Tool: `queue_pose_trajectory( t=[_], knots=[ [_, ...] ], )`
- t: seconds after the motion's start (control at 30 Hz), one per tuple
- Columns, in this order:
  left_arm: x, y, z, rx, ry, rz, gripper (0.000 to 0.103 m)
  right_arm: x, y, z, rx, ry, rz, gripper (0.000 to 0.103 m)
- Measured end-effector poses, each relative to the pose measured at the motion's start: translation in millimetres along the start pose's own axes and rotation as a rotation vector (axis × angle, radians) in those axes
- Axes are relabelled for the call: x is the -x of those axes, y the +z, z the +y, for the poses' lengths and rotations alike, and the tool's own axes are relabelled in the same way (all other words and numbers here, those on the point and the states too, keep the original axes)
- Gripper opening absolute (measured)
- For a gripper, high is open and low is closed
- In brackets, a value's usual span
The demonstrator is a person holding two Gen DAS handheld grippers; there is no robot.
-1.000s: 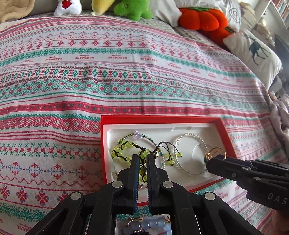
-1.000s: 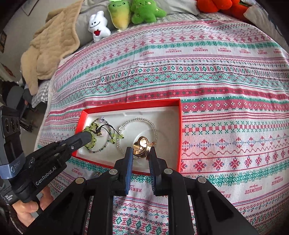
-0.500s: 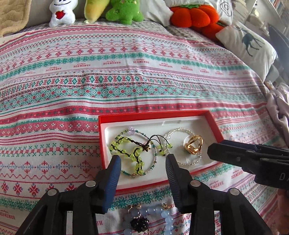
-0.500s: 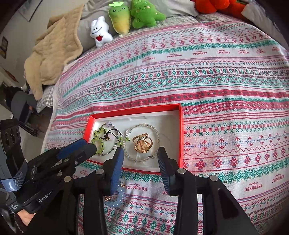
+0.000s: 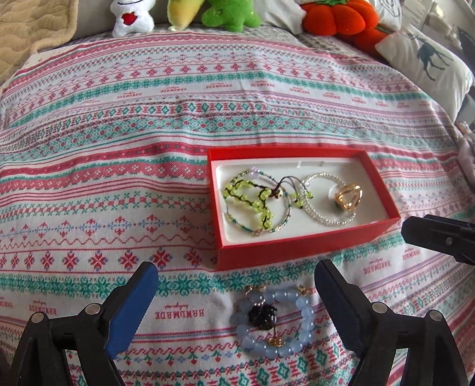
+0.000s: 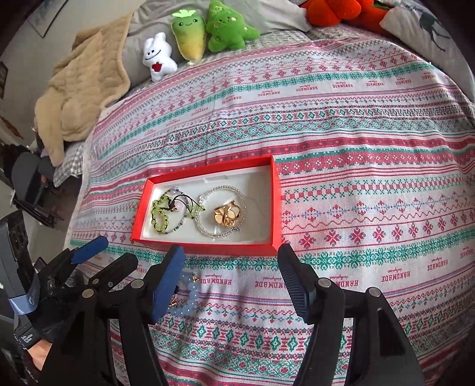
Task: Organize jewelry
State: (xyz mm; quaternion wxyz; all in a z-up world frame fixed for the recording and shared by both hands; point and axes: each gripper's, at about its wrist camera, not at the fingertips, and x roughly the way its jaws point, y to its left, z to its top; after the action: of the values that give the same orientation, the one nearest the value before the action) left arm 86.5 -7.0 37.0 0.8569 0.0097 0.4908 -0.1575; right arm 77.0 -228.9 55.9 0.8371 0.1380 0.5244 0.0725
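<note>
A red box [image 5: 299, 252] with a white lining lies on the patterned bedspread; it also shows in the right wrist view [image 6: 207, 248]. In it lie a green bead bracelet [image 5: 246, 199], a clear bead bracelet [image 5: 326, 197] and a gold ring [image 5: 348, 197], the ring also in the right wrist view [image 6: 226, 214]. A pale blue bead bracelet [image 5: 276, 320] with a dark charm lies on the bedspread in front of the box. My left gripper [image 5: 237, 305] is open and empty, just above the blue bracelet. My right gripper [image 6: 231, 285] is open and empty, before the box.
Plush toys [image 6: 190, 38] and an orange pumpkin cushion [image 5: 341, 17] line the far edge of the bed. A beige blanket [image 6: 80, 89] lies at the far left, a deer pillow [image 5: 427, 56] at the far right. The bedspread [image 5: 148, 118] surrounds the box.
Both grippers opened wide and drew back from the box. The left let go of the green bracelet and the right let go of the gold ring; both now lie in the box.
</note>
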Motion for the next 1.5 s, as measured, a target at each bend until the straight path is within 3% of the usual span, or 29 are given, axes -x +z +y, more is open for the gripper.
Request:
queue_pose_trajectory(
  t=[0.27,0.63,0.7,0.8,0.87,1.03,1.23,1.5],
  knots=[
    [-7,-21,7,0.003,0.054,0.082,0.09,0,-24,4,0.027,-0.031,0.045,0.074],
    [-20,-40,22,0.061,0.041,0.161,0.089,-14,-39,5,0.018,-0.077,0.108,0.075],
    [-21,-41,27,0.087,0.021,0.164,0.086,-18,-41,5,0.015,-0.085,0.123,0.075],
    [-23,-41,33,0.139,-0.04,0.178,0.07,-25,-44,6,0.01,-0.08,0.147,0.075],
    [-26,-41,34,0.169,-0.086,0.189,0.05,-29,-45,7,0.009,-0.078,0.158,0.075],
    [-30,-38,20,0.149,-0.157,0.185,0.031,-37,-47,10,0.004,-0.073,0.181,0.075],
    [-43,-28,-2,0.089,-0.169,0.191,0.02,-42,-47,11,-0.012,-0.054,0.197,0.075],
    [-64,-19,-18,0.099,-0.159,0.212,0.02,-45,-46,13,-0.011,-0.051,0.202,0.075]
  ],
)
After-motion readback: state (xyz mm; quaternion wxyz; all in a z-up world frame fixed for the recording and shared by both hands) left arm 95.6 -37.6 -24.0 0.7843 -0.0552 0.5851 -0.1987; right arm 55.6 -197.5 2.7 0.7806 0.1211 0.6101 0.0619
